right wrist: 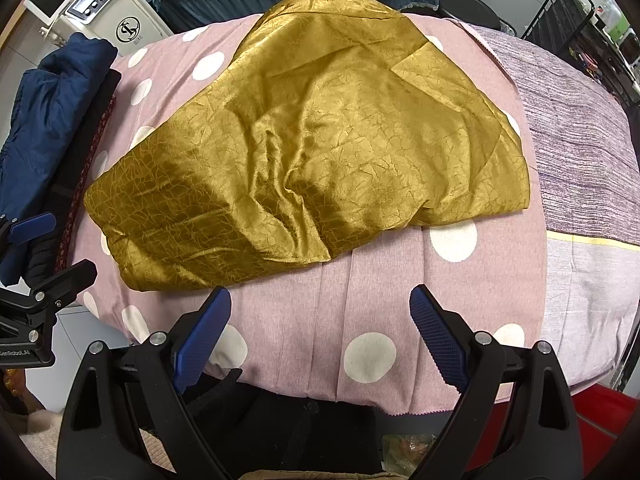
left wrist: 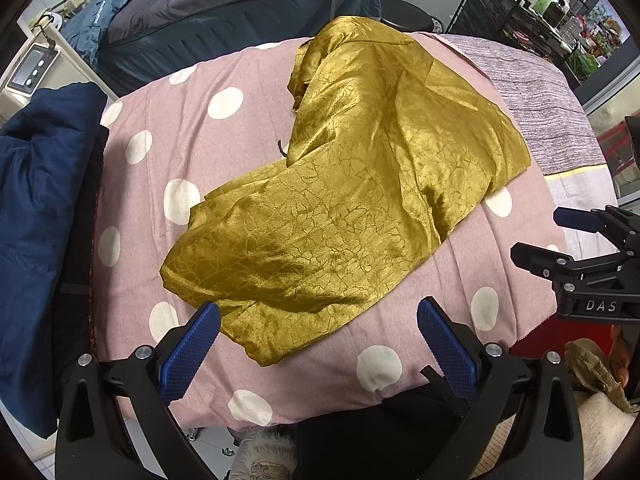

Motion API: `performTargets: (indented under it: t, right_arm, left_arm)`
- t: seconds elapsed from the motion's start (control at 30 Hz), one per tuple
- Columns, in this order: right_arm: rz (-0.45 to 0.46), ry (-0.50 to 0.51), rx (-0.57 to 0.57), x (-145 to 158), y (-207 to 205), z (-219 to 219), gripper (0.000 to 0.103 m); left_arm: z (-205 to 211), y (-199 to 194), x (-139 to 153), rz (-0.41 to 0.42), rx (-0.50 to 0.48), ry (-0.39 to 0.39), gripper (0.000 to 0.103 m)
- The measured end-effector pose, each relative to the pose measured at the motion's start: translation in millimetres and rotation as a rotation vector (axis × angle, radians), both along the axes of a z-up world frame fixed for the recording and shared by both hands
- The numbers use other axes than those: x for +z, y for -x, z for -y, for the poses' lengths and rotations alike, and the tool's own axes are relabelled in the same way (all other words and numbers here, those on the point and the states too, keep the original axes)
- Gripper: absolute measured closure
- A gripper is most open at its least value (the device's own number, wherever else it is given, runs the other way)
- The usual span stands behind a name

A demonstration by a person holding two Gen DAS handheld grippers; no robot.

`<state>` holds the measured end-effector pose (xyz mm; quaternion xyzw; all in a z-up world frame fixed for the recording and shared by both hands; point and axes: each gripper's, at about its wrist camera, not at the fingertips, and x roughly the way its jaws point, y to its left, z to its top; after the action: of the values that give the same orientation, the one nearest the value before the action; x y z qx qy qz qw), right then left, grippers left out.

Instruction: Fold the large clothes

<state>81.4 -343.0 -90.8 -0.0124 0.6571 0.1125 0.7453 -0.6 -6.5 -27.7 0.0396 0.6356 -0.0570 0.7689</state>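
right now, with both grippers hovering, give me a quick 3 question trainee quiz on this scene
1. True or false: the left hand-held gripper is clamped on the gold garment.
2. What pattern is on the pink cover under the garment?
3. The right hand-held gripper is: A) open, B) shut on cloth, C) out of view.

Key: 1 false, it is open and holds nothing; 2 white polka dots; 3 A.
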Motion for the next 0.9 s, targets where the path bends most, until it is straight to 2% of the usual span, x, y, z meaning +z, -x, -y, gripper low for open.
performTargets:
  t: [0.9]
  right_arm:
    - [-0.028,0.005,-0.019,-12,-13,5,0.013]
  left_arm:
    - [-6,-16,-9,-0.033,0.008,-0.001,0.006]
